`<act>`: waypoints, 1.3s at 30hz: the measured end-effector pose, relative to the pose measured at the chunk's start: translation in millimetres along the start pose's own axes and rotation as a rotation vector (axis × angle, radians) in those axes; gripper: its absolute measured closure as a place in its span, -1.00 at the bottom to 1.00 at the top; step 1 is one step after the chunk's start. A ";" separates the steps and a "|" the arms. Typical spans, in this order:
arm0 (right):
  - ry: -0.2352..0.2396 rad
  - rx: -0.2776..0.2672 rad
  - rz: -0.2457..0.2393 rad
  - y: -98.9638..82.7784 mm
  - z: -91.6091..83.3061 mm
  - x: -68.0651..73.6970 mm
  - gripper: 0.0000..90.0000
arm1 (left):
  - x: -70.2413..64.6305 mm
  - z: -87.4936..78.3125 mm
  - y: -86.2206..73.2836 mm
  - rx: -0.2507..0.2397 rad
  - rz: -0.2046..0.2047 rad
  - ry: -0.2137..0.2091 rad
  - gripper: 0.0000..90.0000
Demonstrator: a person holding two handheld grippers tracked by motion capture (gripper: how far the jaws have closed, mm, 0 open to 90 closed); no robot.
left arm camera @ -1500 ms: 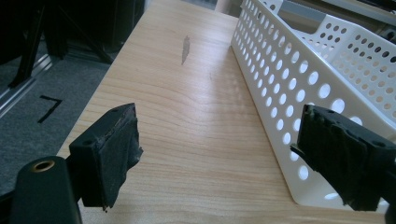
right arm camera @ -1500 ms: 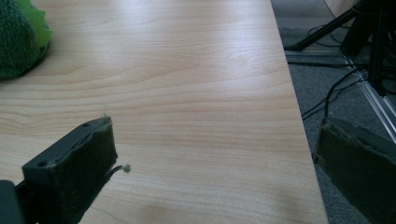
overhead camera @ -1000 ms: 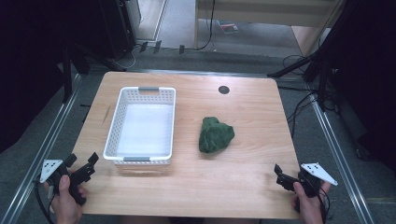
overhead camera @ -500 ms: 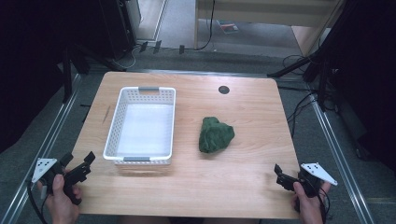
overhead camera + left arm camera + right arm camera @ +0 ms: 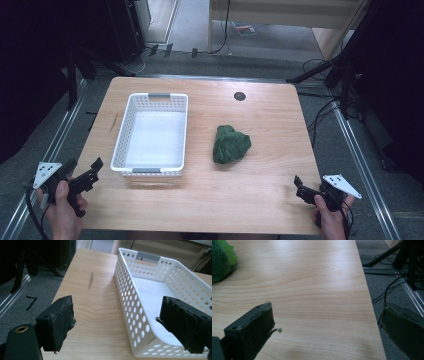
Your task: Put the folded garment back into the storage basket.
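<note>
High view: a white perforated basket (image 5: 152, 134) stands on the left half of the wooden counter (image 5: 260, 190), long side running away from the person; its interior holds nothing, the white floor bare; a grey handle strip sits at its far rim and another at its near rim. A crumpled green cloth (image 5: 230, 144) lies on the counter to the right of the basket, apart from it. A dark round grommet (image 5: 240, 96) is set in the counter near the far edge. The left claw (image 5: 82, 172) is held by a hand (image 5: 62, 207) at the near left corner, jaws spread, gripping nothing; the right claw (image 5: 300, 189) is held at the near right corner over the counter edge, jaws apart, gripping nothing.

Left gripper view: the left claw (image 5: 120, 322) stands wide open; the basket's (image 5: 140, 302) near left corner lies between its jaws, untouched; the round holes in the walls show plainly here; a dark streak (image 5: 91, 280) marks the wood left of the basket.

Right gripper view: the right claw (image 5: 329, 327) stands wide open over bare wood at the counter's right edge; the green cloth (image 5: 222, 260) shows at the upper left, well clear of the jaws; cables (image 5: 387, 293) lie on the grey floor beyond the edge.
</note>
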State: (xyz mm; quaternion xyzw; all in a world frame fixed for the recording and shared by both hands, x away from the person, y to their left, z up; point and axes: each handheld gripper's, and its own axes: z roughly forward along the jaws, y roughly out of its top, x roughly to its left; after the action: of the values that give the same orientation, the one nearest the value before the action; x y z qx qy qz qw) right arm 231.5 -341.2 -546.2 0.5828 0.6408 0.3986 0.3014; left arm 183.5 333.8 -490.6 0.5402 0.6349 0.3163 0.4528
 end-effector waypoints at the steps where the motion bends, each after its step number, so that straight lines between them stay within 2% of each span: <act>1: 0.000 0.001 -0.001 0.0 0.0 0.0 -1.00 | -2.2 0.1 2.5 -0.002 -0.002 -0.002 -0.71; 6: -0.003 0.001 -0.001 0.0 0.0 0.1 -1.00 | -11.3 -3.3 15.0 -0.004 -0.001 -0.011 -0.71; 9: -0.012 0.001 0.004 0.0 -0.1 0.2 -1.00 | -20.9 -6.6 24.9 -0.014 -0.005 -0.042 -0.71; 10: -0.014 0.001 0.004 0.0 -0.1 0.2 -1.00 | -27.0 -7.1 28.4 -0.009 0.009 -0.056 -0.71; 13: -0.015 0.003 0.003 0.1 0.1 0.5 -1.00 | -34.0 -5.5 30.9 -0.001 0.018 -0.068 -0.71; 15: -0.013 0.004 0.006 0.2 0.2 0.4 -1.00 | -44.5 -0.2 33.6 0.013 0.032 -0.085 -0.71; 21: -0.007 0.001 0.002 0.0 -0.1 0.2 -1.00 | -69.0 16.5 36.2 0.044 0.036 -0.117 -0.71; 22: -0.007 0.001 0.002 0.0 -0.1 0.2 -1.00 | -69.0 16.5 36.2 0.044 0.036 -0.117 -0.71; 24: -0.002 -0.002 -0.001 -0.1 -0.1 0.2 -1.00 | -84.2 23.8 36.0 0.055 0.048 -0.135 -0.71; 26: -0.001 -0.002 -0.002 -0.1 -0.1 0.2 -1.00 | -88.1 25.5 35.8 0.058 0.049 -0.141 -0.71; 27: 0.000 -0.001 -0.002 0.0 0.2 0.2 -1.00 | -98.8 30.6 34.7 0.064 0.062 -0.147 -0.71; 28: 0.000 -0.001 -0.002 0.0 0.2 0.2 -1.00 | -98.8 30.6 34.7 0.064 0.062 -0.147 -0.71; 30: 0.003 0.000 -0.002 0.1 0.3 0.1 -1.00 | -110.9 38.3 32.6 0.072 0.065 -0.163 -0.72; 39: 0.009 0.004 -0.005 0.2 0.5 0.0 -1.00 | -144.2 53.7 30.2 0.096 0.086 -0.207 -0.72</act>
State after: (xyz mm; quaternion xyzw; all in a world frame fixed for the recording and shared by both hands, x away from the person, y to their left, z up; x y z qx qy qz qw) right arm 232.0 -341.1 -546.3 0.5801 0.6445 0.3990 0.2982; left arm 245.8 195.4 -451.0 0.6178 0.5756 0.2470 0.4754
